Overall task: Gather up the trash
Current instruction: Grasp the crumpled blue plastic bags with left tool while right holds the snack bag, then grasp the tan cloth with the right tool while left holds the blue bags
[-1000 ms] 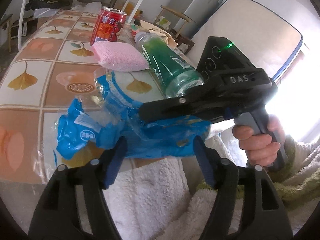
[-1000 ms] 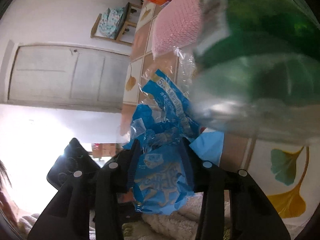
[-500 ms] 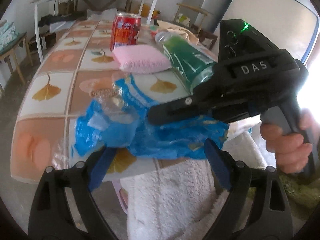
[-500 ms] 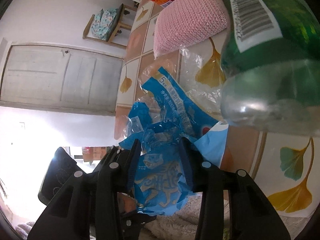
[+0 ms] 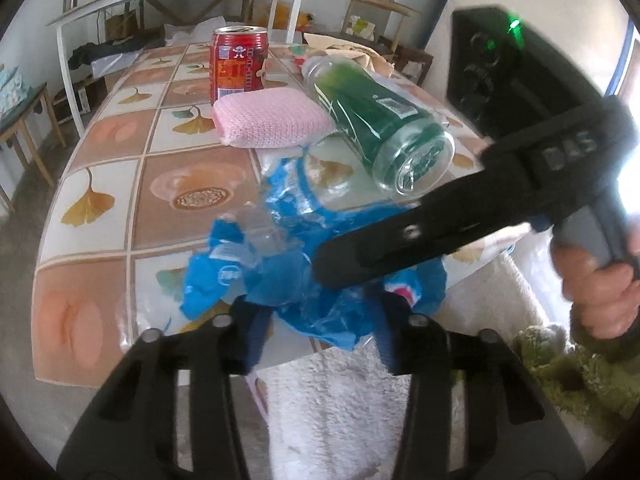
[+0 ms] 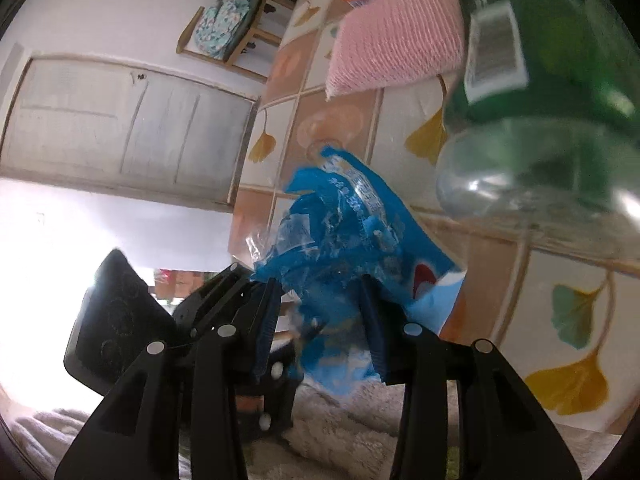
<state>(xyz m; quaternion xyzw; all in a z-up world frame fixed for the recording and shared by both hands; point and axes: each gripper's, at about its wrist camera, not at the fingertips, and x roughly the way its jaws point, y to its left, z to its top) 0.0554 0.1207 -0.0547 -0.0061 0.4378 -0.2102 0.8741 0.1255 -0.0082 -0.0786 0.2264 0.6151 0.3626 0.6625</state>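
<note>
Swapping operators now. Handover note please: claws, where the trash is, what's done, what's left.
Right claw: shut on the crumpled blue plastic wrapper, held at the near edge of the tiled table.
Left claw: its jaws have just been closing around the same wrapper's near end; pad contact is unclear.
Still on the table: green plastic bottle lying on its side, upright red drink can, pink knitted sponge pad.
Done: wrapper gripped, nothing binned.
Left: drop the wrapper wherever trash goes (no bin in view), then likely bottle and can.
</note>
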